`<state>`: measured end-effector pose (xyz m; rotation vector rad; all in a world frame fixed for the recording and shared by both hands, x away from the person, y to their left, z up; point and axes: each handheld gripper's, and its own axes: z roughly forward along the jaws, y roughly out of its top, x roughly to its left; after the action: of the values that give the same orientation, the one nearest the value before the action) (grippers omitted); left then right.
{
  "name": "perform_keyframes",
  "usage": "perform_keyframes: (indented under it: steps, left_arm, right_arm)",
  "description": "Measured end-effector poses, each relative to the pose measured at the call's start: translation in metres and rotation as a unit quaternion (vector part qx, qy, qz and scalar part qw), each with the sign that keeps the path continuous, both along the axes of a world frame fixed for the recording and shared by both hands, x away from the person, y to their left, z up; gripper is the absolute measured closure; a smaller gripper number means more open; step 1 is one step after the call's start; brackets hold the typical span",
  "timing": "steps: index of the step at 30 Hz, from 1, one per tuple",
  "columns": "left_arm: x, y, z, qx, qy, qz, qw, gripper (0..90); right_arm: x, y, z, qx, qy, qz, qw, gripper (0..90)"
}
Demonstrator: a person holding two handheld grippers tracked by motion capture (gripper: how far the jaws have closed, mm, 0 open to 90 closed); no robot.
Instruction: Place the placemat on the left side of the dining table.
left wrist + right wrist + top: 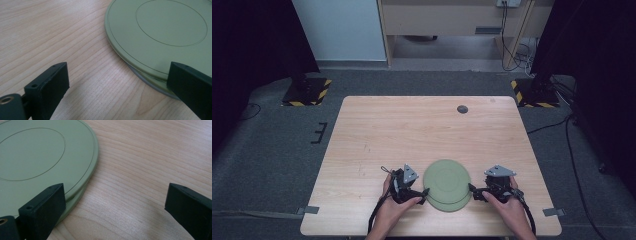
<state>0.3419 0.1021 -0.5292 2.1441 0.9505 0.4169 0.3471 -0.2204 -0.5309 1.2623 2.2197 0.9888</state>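
Stacked pale-green round plates [447, 184] sit on your wooden counter [412, 135] between both hand-held grippers, left [426, 191] and right [470, 188], jaws apart, equally near the rims.

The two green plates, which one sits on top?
The upper green plate, showing its whole face with the ring groove. The lower green plate shows as an offset rim toward the person's edge of the table.
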Motion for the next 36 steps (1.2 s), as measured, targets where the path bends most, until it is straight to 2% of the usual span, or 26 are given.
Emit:
perform_keyframes:
  steps: [9,17,28,36]
  left_arm:
    - [-0.0015,0.0003,-0.0004,-0.001,0.003,0.001,1.0000,5.6]
    - [0.0002,-0.0008,0.0001,0.005,-0.003,0.006,1.0000,4.6]
    - [0.0017,-0.0005,-0.0001,0.002,-0.003,0.007,1.0000,5.5]
    - [-0.0021,-0.0024,0.0007,-0.002,-0.002,-0.001,1.0000,7.6]
  right_arm:
    - [-0.0044,0.0005,0.0003,-0.006,0.003,0.016,0.9999,4.5]
    - [-0.0022,0.0011,-0.0003,-0.006,0.003,0.012,0.9999,2.8]
    - [-0.0004,0.0029,-0.0004,-0.003,-0.001,0.003,1.0000,3.8]
    - [-0.0041,0.0036,0.0002,-0.005,0.000,0.015,0.9999,4.6]
